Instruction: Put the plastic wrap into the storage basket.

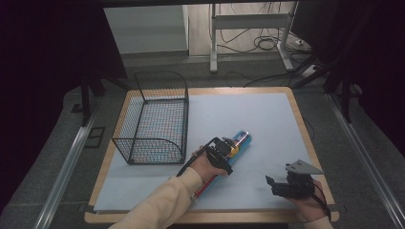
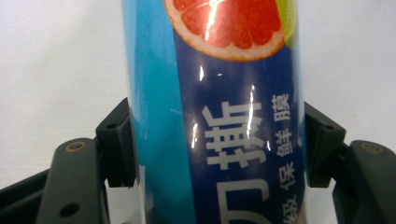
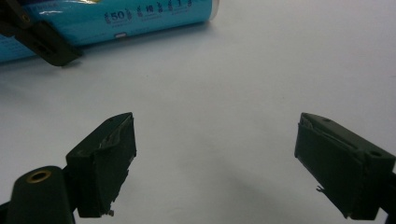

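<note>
Left hand-held gripper (image 2: 212, 144) clamps blue tube (image 2: 219, 116); right hand-held gripper (image 3: 215, 163) apart.

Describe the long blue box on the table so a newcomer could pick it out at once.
Start at the black wire basket standing on the left of the pale blue mat. Just right of its near corner, the long blue box lies flat and slanted on the mat, with the left gripper closed on its sides. It is the lone colourful item, printed with a grapefruit slice and white characters.

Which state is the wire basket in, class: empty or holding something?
Empty. Through the wire basket mesh only its bare floor shows; the blue box lies outside it on the table.
</note>
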A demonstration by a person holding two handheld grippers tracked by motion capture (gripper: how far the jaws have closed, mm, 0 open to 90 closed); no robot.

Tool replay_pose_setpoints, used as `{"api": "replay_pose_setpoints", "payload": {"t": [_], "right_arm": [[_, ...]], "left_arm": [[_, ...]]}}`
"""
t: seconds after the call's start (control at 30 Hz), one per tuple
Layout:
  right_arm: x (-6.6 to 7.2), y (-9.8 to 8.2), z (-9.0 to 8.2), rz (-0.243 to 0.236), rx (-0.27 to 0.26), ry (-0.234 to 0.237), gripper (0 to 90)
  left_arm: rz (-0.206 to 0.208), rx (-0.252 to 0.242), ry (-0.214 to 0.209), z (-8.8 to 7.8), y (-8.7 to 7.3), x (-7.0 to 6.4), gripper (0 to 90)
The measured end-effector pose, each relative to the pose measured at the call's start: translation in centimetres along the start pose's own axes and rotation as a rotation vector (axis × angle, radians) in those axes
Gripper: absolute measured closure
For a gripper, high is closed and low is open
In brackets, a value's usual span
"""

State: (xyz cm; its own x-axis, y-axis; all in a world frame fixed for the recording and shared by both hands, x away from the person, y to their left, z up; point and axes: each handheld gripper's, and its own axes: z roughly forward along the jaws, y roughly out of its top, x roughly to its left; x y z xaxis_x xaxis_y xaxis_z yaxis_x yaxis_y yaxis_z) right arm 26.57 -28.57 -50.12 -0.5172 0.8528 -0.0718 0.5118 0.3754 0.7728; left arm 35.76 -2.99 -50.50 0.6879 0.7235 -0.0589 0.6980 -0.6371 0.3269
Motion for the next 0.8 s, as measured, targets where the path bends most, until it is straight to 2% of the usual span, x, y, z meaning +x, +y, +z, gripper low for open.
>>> {"api": "replay_pose_setpoints", "payload": {"t": [0.17, 0.3, 0.6, 0.63, 0.8], "right_arm": [[-0.1, 0.0, -0.1, 0.005, -0.004, -0.002, 13.1], [-0.1, 0.0, -0.1, 0.009, -0.006, -0.003, 13.1], [-0.2, 0.0, -0.1, 0.009, -0.009, -0.005, 13.1], [-0.2, 0.0, 0.0, 0.011, -0.006, -0.005, 13.1], [-0.3, 0.0, 0.0, 0.014, -0.008, -0.006, 13.1]], "left_arm": [[-0.003, 0.026, -0.022, -0.2, 0.2, 0.5, 30.9], [0.013, 0.03, -0.012, -0.3, 0.2, 0.6, 31.3], [0.033, 0.003, -0.052, -2.2, 0.3, 1.2, 31.4], [0.028, -0.012, -0.055, -2.6, 0.4, 1.2, 31.4], [0.027, -0.024, -0.06, -3.3, 0.8, 1.3, 31.5]]}}
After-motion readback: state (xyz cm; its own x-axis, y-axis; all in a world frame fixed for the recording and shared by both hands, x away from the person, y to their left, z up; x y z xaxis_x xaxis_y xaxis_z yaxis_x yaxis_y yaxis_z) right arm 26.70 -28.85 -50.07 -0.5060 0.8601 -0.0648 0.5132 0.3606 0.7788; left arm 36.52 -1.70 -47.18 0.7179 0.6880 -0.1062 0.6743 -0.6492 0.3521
